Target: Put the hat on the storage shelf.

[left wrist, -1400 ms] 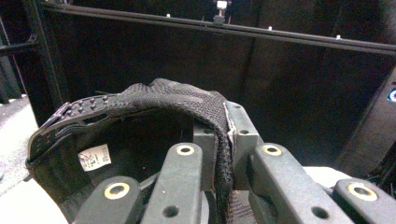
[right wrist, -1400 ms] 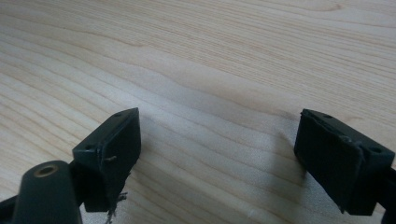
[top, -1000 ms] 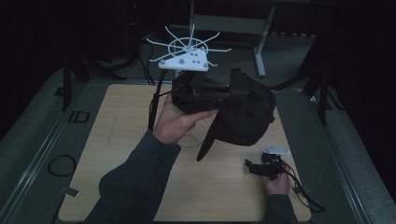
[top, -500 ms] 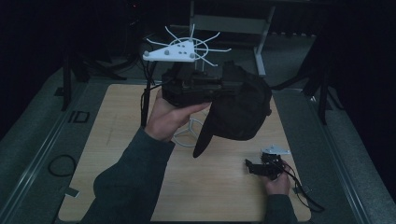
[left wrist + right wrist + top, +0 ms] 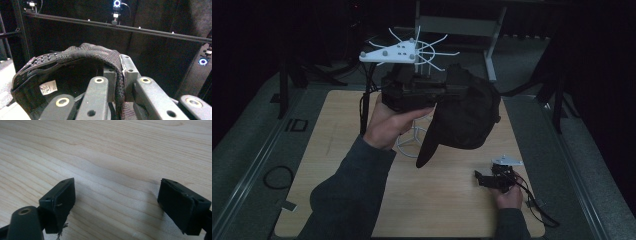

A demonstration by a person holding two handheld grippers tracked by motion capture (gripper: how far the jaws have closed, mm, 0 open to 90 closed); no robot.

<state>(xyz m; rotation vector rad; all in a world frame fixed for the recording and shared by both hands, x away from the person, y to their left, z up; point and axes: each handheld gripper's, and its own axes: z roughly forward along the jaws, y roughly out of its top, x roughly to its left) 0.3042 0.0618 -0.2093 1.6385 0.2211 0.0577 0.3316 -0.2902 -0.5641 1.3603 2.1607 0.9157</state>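
Black cap [image 5: 467, 117], brim downward, hanging

Wooden table [image 5: 337, 150] — white wire stand [image 5: 412, 142] on it.

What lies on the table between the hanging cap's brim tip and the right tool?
Bare wooden table, seen in the high view: nothing sits between the black cap and the right tool.

A black baseball cap [image 5: 467, 117] hangs in the air above the far middle of the table, crown to the right, its stiff brim drooping down toward the near side.
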